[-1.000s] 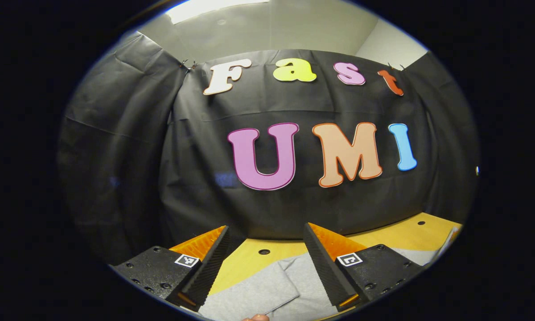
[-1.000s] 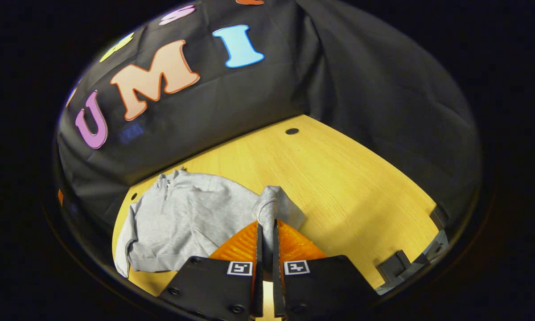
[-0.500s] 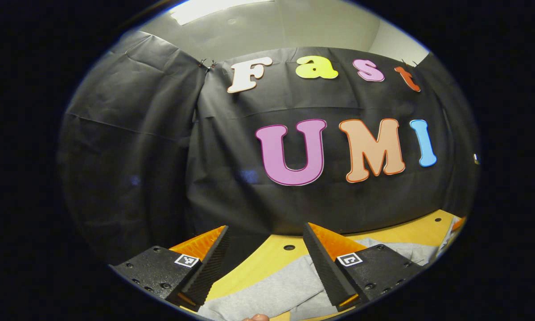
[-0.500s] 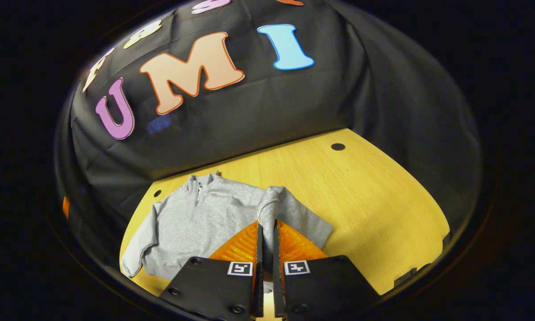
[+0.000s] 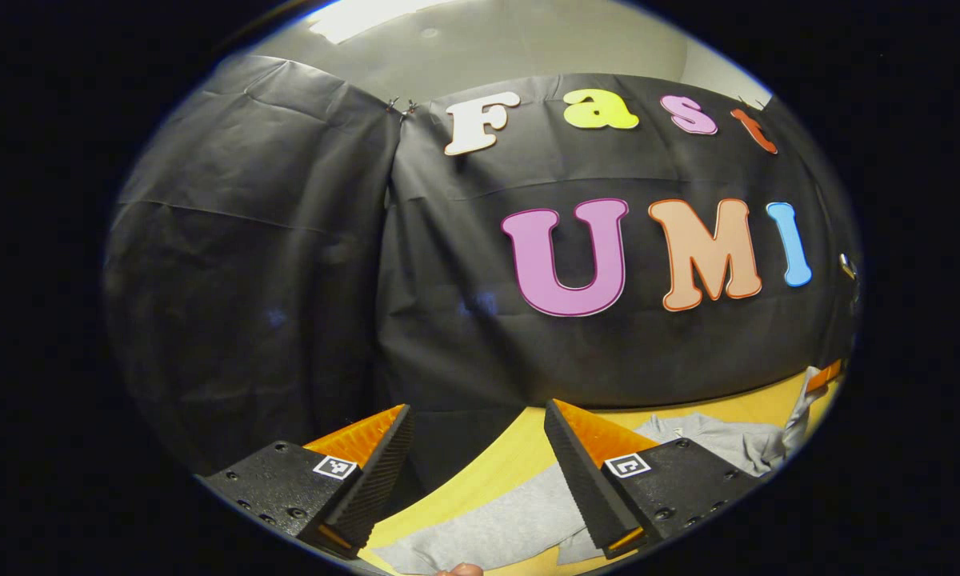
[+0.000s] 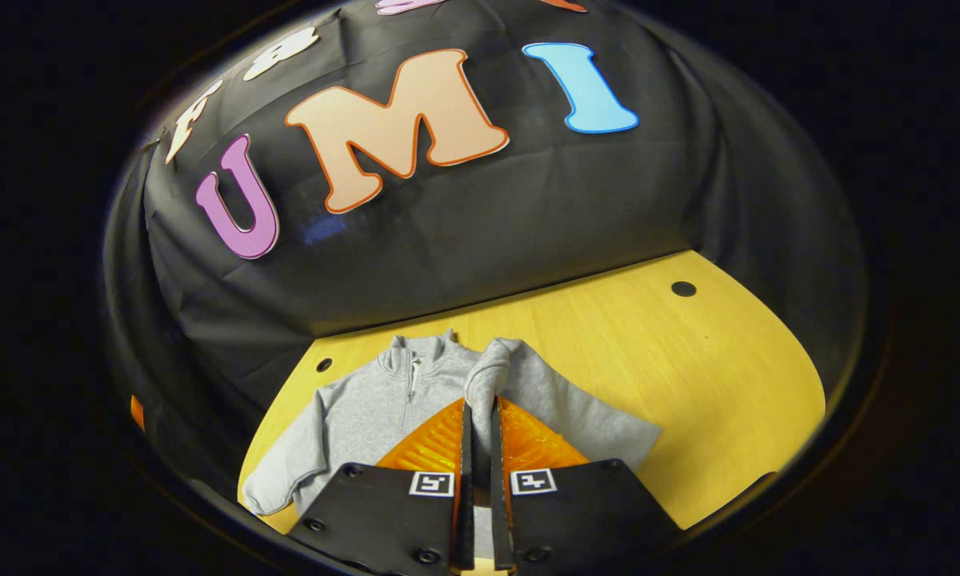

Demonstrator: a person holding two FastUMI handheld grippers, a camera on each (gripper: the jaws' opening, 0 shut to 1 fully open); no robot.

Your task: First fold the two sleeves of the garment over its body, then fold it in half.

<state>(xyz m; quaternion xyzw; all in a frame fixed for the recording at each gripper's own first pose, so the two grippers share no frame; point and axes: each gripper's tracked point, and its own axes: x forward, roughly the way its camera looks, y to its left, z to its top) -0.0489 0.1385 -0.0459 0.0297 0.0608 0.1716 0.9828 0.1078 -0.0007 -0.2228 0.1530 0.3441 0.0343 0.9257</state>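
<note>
Your right gripper (image 6: 478, 416) has its two fingers pressed together on a bunched fold of grey fabric, the cuff end of the sleeve (image 6: 488, 376) of the sweatshirt (image 6: 368, 412), and that fold stands up between the fingertips, lifted off the table (image 6: 688, 376). From the pinch the rest of the sleeve runs down and away across the wood to the side of the sweatshirt's body that faces the open part of the table. The body of the sweatshirt lies flat on the table just past your fingers, with its zip collar (image 6: 412, 356) toward the black cloth wall (image 6: 488, 224) and its other sleeve (image 6: 288, 472) stretched out flat along the far side of the body, ending near the table's edge. Your left gripper (image 5: 476, 420) has its fingers spread wide apart with nothing between them; it hovers above the table near the sweatshirt (image 5: 496, 528), pointed mostly at the cloth wall (image 5: 288, 280). Below and between those open fingers you see a grey stretch of the sweatshirt lying on the table (image 5: 520, 448), and more of the garment shows past the finger on the sweatshirt's side. At the far edge of that view, beyond the sweatshirt, a raised strip of grey fabric (image 5: 796, 408) hangs upward.
</note>
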